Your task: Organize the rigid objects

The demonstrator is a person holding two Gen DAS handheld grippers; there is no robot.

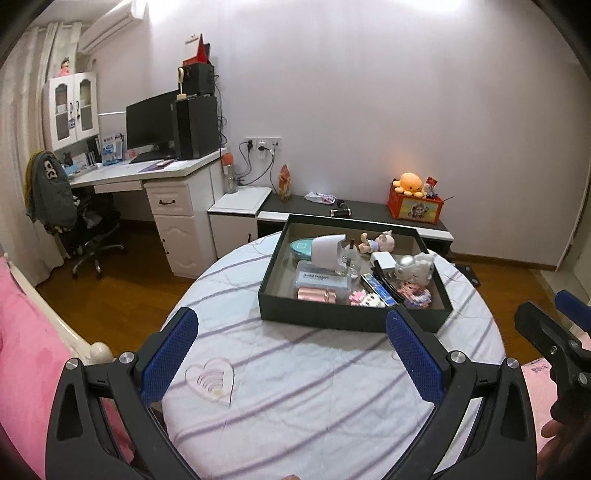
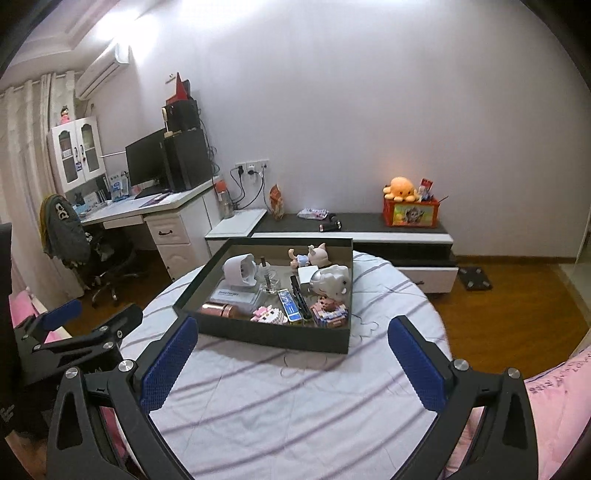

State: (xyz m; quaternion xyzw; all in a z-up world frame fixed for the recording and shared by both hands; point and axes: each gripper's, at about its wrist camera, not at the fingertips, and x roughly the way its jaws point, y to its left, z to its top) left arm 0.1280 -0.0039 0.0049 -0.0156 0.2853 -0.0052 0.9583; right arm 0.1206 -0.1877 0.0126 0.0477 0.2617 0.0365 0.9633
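Both our left gripper (image 1: pixel 291 354) and right gripper (image 2: pixel 293 363) are hanging wide open, empty, over the striped round table (image 1: pixel 314 398), facing the toy-filled dark box (image 1: pixel 354 321), desk (image 1: pixel 147 173) behind.

A home bedroom — beyond the jaws stand a white desk (image 1: pixel 147 173) with black monitor (image 1: pixel 149 122), a wall-mounted white air conditioner (image 1: pixel 110 26) and, left of them, pink bedding (image 1: pixel 26 354).

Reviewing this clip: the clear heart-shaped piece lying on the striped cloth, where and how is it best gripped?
Probably across its narrow lower point, coming from above with the left tool. The heart-shaped piece lies flat, thin and clear on the cloth, so only its edges offer any hold.
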